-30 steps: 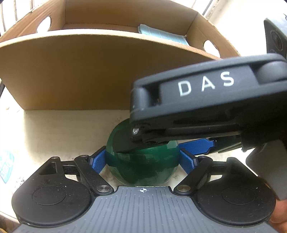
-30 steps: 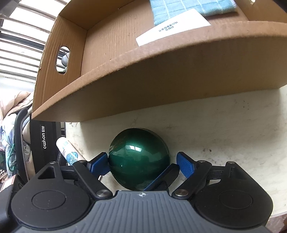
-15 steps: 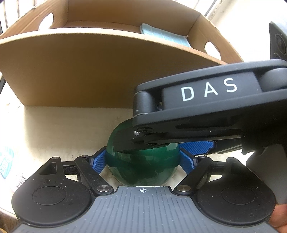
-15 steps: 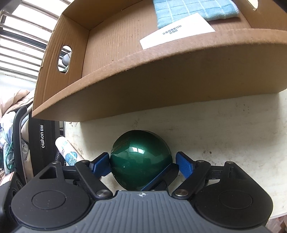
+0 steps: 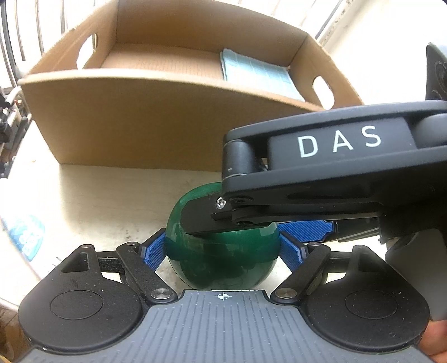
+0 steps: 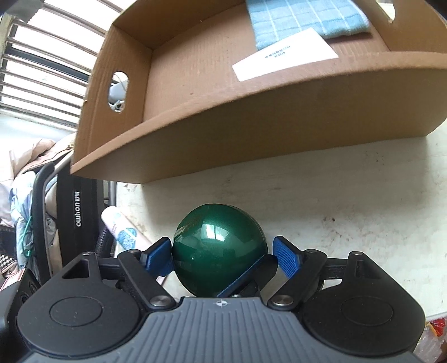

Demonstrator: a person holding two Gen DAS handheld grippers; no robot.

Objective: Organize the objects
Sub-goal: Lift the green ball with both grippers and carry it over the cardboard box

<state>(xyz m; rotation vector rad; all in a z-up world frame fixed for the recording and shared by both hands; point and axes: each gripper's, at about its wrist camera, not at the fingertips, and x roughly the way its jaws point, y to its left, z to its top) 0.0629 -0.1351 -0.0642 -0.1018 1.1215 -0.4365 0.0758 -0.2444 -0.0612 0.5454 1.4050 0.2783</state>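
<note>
The cardboard box stands open at the back of the pale, speckled table, by a barred window. The green ball is just before its near wall. My left claw grips the ball. My right claw straddles it wide, one pad clear. I judge the next move is lifting it over that wall.

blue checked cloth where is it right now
In both wrist views the blue checked cloth lies inside the cardboard box, at its far right corner, beside a white label.
</note>
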